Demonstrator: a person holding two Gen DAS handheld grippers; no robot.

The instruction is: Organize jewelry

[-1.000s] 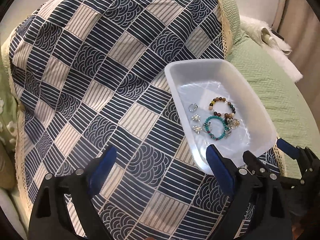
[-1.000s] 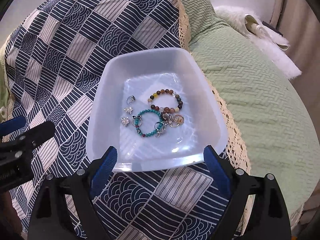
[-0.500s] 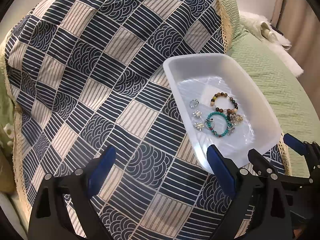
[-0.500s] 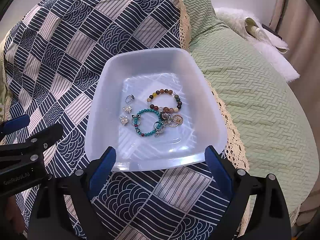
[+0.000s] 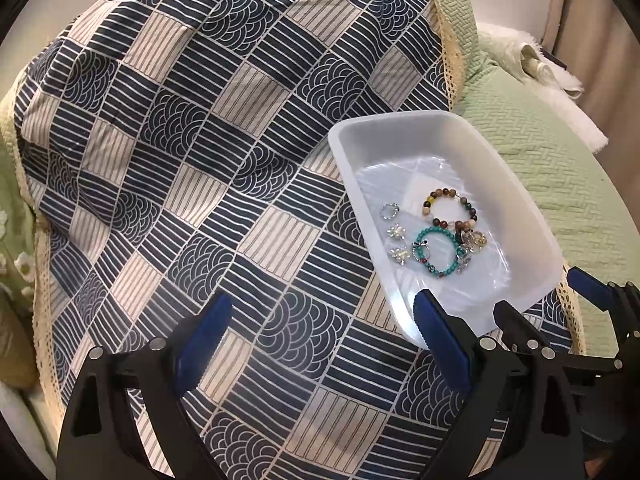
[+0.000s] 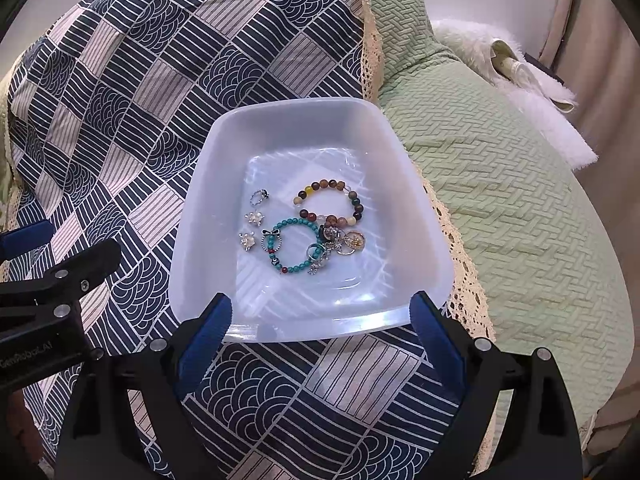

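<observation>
A white plastic tray sits on the patterned cloth. In it lie a brown bead bracelet, a turquoise bead bracelet, a small silver ring, two pale flower earrings and a cluster of charms. My right gripper is open and empty at the tray's near rim. My left gripper is open and empty over the cloth, left of the tray. Its fingers also show in the right wrist view.
A navy and cream patchwork cloth with a lace edge covers a green quilted surface. A white fluffy item lies at the far right edge. A beige curtain hangs behind it.
Both grippers have shifted slightly, the views sliding a little; the tray and the jewelry have not moved. Both grippers stay open.
</observation>
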